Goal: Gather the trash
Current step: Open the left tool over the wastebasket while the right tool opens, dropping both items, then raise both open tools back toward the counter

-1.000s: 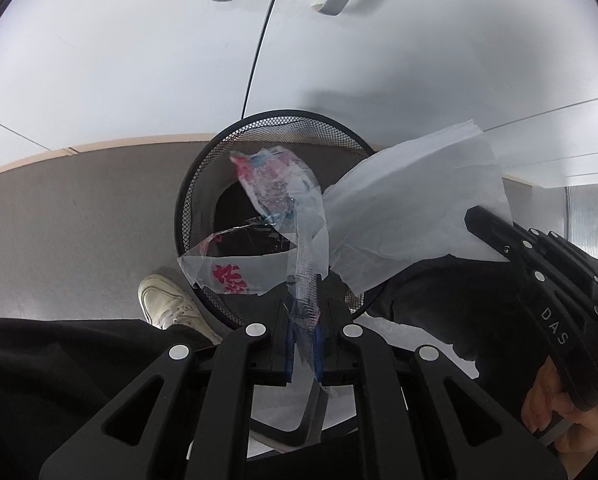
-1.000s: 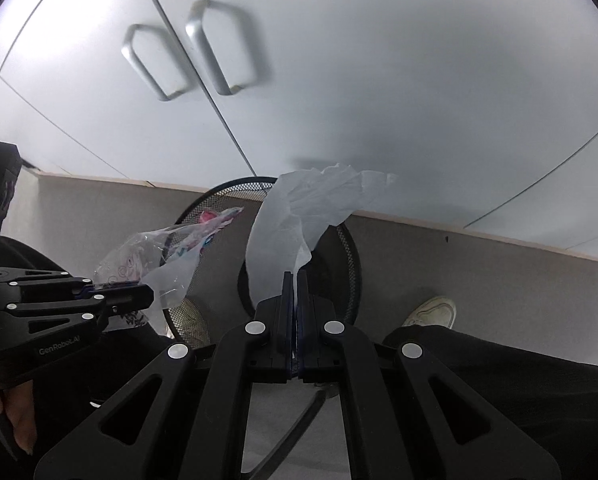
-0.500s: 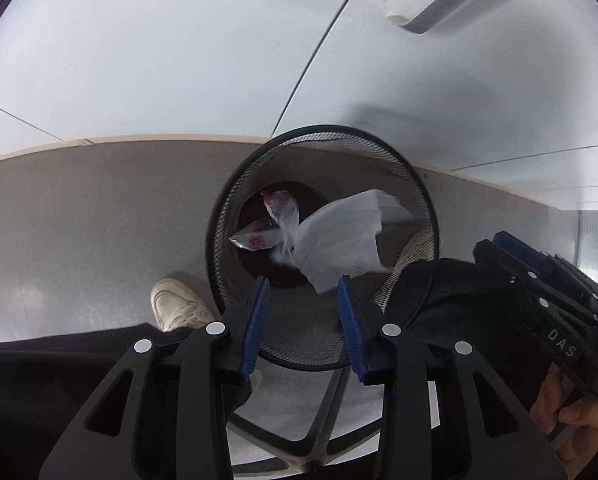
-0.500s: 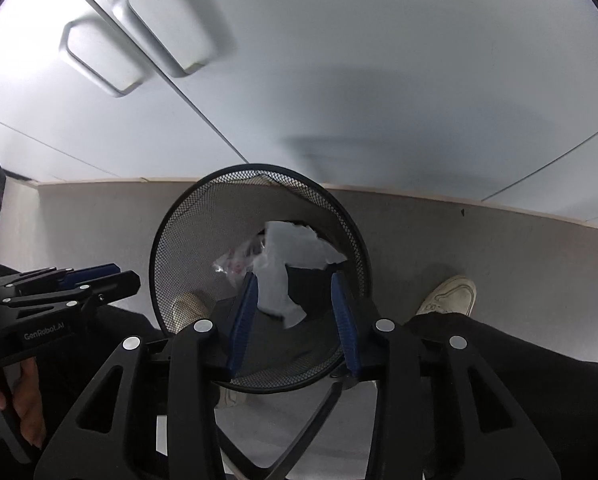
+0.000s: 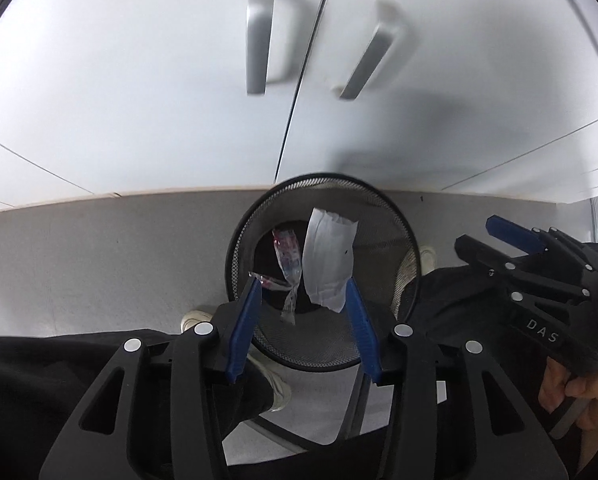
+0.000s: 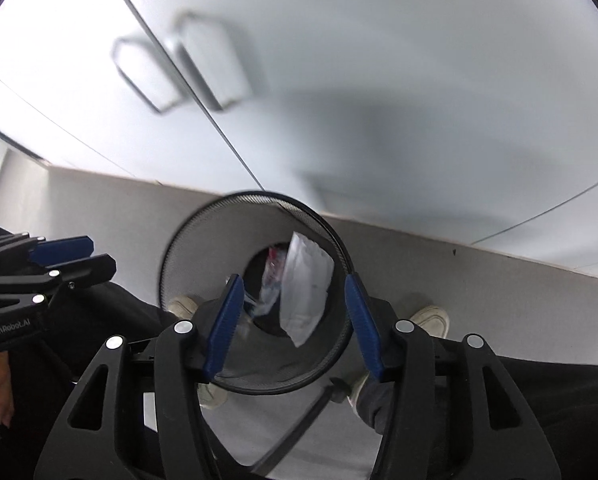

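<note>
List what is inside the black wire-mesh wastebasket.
Inside the black wire-mesh wastebasket: a white paper sheet and a clear plastic wrapper with red print, both apparently still falling. The paper hides part of the dark bottom.

Black mesh bin (image 5: 383,216); white tissue (image 5: 329,260); clear red-printed wrapper (image 5: 287,254); blue-padded tongs (image 5: 303,292)

White cabinet doors (image 5: 139,80), shoe (image 6: 429,318)

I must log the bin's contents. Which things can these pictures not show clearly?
- Bin bottom: dark in both views, partly covered by the tissue and wrapper.
- Wrapper print: too small, blurred in the right view.
- Bin's near rim: behind the left tool and right tool, both open.
</note>
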